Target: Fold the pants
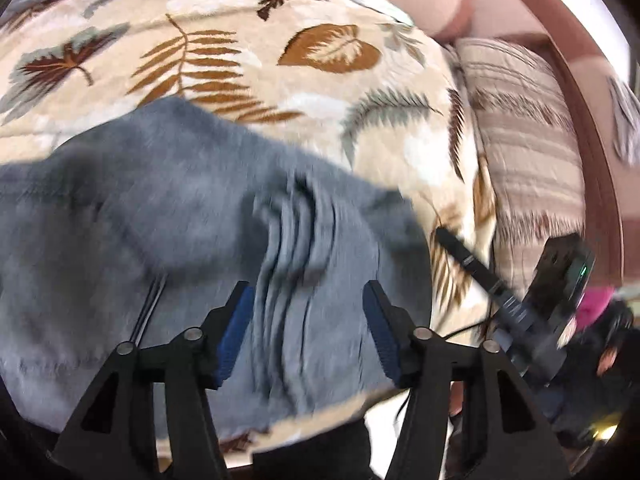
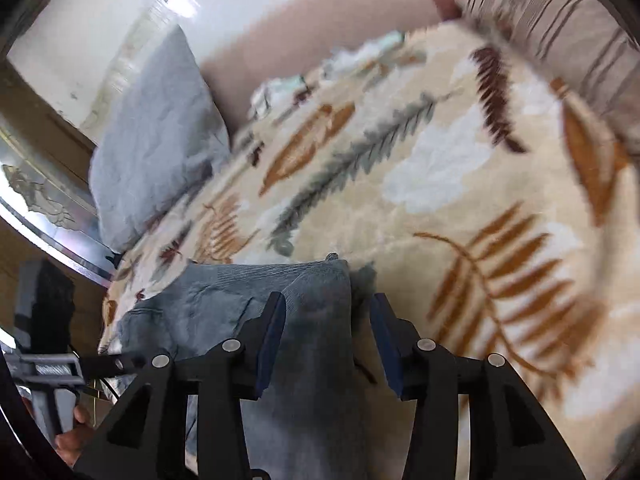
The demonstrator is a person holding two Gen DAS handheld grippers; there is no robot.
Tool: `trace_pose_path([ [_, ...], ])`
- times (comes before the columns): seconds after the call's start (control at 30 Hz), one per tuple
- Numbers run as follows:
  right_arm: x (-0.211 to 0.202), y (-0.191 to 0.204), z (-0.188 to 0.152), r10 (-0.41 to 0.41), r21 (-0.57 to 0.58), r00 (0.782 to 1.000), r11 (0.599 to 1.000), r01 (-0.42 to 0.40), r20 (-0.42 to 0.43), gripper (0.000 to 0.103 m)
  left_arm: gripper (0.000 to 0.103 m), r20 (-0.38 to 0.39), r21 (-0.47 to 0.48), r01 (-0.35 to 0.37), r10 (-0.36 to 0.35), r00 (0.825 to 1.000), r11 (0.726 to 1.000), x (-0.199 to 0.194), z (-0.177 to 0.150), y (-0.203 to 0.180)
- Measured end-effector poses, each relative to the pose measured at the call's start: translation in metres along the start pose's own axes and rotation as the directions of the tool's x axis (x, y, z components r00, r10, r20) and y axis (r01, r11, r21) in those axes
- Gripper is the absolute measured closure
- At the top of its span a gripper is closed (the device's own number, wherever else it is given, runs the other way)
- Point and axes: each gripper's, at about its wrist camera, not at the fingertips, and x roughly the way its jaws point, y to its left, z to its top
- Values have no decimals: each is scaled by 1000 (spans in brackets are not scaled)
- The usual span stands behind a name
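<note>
The pants looked soft and limp — best pinched at the ribbed band, lower centre — under both spread grippers, left and right.

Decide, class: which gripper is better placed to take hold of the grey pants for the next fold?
Probably the right gripper: a corner of the pants lies between its open jaws. The left gripper hangs over rumpled mid-cloth, not an edge.

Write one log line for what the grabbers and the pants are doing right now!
step: fold pants | pants: lying on blanket | left gripper: open over pants | right gripper: open over pants edge
</note>
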Motion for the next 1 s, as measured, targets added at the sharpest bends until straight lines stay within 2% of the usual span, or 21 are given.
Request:
trace_pose_path([
  [0.07, 30, 0, 4, -24, 3, 997, 1000, 25, -69, 59, 43, -48, -30, -9, 7, 999, 1000, 24, 13, -2],
  [0.1, 40, 0, 5, -13, 2, 995, 1000, 14, -100, 84, 48, -78, -30, -14, 11, 997, 999, 33, 15, -4],
  [0.13, 43, 1, 4, 4, -5, 994, 1000, -4, -107, 91, 55, -88, -19, -25, 23, 996, 1000, 37, 13, -7],
  [0.17, 38, 8, 4, 10, -35, 997, 999, -13, -76, 91, 60, -76, -3, -39, 39, 996, 999, 37, 10, -7],
  [0.23, 22, 20, 5, 11, -98, 1000, 995, -10, 17, 91, 60, -32, 16, -69, 70, 997, 997, 38, 6, -1],
  [0.27, 28, 18, 7, -13, -100, 1000, 995, 14, 10, 91, 62, -37, -10, -74, 73, 997, 997, 44, 6, 6],
  [0.33, 57, 11, 3, -138, -128, 987, 984, 127, -85, 87, 63, -47, -77, -44, 41, 998, 996, 48, 8, 18],
  [0.37, 58, 11, 2, -138, -131, 988, 983, 128, -76, 87, 64, -47, -77, -39, 35, 998, 996, 45, 7, 17],
  [0.4, 52, 13, 2, -133, -122, 990, 985, 125, -57, 80, 65, -53, -69, -37, 34, 998, 997, 40, 6, 15],
  [0.5, 26, 22, 3, -123, -96, 992, 988, 123, 0, 79, 65, -40, -50, -57, 55, 998, 997, 23, -5, 12],
  [0.57, 8, 28, 0, -120, -100, 992, 987, 122, 33, 78, 65, -18, -38, -63, 62, 998, 997, 9, -16, 17],
  [0.67, -8, 49, -10, -114, -132, 992, 984, 119, 47, 70, 65, 6, -33, -58, 58, 998, 998, -19, -31, 35],
  [0.77, -12, 84, -23, -114, -202, 992, 972, 122, 50, 65, 62, 39, -31, -52, 53, 998, 998, -52, -39, 59],
  [0.83, -7, 114, -36, -86, -240, 996, 966, 92, 35, 63, 54, 73, -33, -51, 53, 996, 998, -82, -47, 86],
  [0.9, -1, 147, -52, -51, -284, 999, 957, 53, 16, 55, 45, 119, -59, -51, 58, 991, 997, -115, -52, 125],
  [1.0, 16, 213, -83, -14, -396, 1000, 918, 3, -26, 46, 36, 146, -117, -46, 63, 987, 992, -147, -55, 185],
])
